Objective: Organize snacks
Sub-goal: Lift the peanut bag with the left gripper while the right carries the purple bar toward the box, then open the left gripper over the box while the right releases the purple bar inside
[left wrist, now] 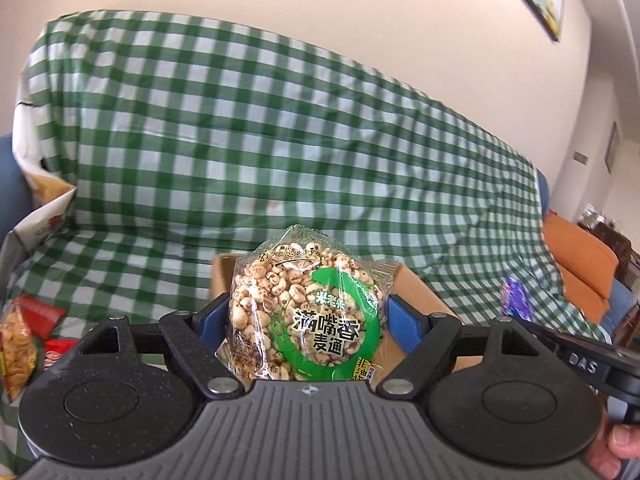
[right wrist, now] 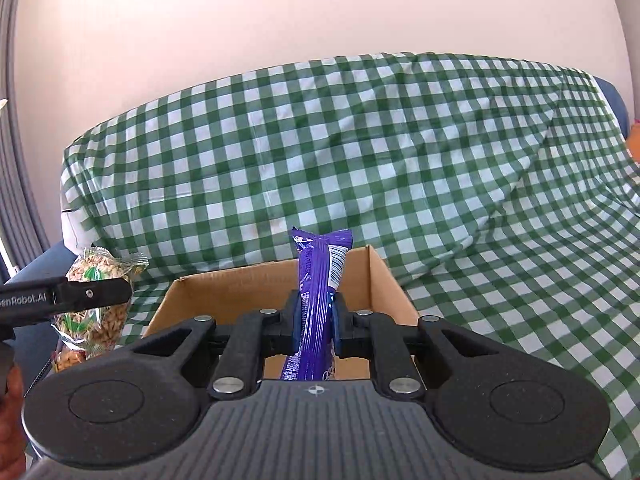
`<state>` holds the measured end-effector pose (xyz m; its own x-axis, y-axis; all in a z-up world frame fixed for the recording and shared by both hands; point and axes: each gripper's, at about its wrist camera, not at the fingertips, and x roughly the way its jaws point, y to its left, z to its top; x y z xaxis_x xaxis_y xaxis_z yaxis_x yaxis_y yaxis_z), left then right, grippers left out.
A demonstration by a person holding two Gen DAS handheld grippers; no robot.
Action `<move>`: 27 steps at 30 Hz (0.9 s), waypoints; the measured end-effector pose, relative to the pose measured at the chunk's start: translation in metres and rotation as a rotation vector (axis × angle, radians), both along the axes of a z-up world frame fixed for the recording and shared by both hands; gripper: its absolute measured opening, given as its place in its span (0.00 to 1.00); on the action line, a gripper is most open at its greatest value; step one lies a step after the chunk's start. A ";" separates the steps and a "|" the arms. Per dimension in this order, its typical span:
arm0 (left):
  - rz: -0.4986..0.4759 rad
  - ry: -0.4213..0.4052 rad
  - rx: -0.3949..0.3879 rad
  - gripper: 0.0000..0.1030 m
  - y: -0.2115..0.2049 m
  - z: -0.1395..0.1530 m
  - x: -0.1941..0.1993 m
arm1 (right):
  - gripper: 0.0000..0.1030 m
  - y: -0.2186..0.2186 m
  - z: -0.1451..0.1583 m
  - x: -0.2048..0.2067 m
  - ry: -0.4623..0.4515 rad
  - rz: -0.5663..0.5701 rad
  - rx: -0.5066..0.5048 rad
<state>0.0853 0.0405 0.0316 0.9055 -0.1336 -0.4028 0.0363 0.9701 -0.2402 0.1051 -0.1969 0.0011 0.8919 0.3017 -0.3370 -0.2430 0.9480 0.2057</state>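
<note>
Two grippers, each loaded. The right gripper [right wrist: 316,326] is pinched nearly flat on a purple wrapper [right wrist: 316,300], which stands upright between the blue pads with its crimped top leaning right. The left gripper [left wrist: 306,320] stands wide, pads pressing both edges of a clear puffed-grain packet [left wrist: 304,312] with a green ring label; the same packet [right wrist: 98,304] shows at the left of the right wrist view, beside the box. Just beyond both sets of fingers sits an open cardboard box [right wrist: 388,280], interior apparently empty as far as visible. Judged step: carry both snacks over the opening and release into it. The purple wrapper already hangs over the box mouth; the grain packet appears over the near-left rim, exact overlap hard to tell. To do it well: bring each packet clear inside the rim before opening, lower it so it does not bounce out, and release one at a time so the hands do not collide. The grain packet is wide and crushable; keep pressure light. Further off, loose snack bags [left wrist: 18,344] lie at left on the green checked cloth [left wrist: 280,140], still to sort.
</note>
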 end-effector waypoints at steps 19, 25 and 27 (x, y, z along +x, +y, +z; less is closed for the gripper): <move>-0.081 -0.005 0.020 0.82 -0.024 -0.006 0.004 | 0.15 0.004 0.001 -0.001 -0.028 -0.015 -0.058; -0.089 -0.006 0.024 0.82 -0.026 -0.007 0.006 | 0.15 0.005 0.001 -0.001 -0.034 -0.004 -0.070; -0.092 -0.006 0.025 0.82 -0.026 -0.007 0.007 | 0.15 0.005 0.001 -0.001 -0.038 0.000 -0.075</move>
<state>0.0921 0.0149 0.0246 0.8923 -0.2062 -0.4016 0.1270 0.9683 -0.2150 0.1043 -0.1917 0.0024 0.9046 0.2768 -0.3242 -0.2493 0.9604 0.1245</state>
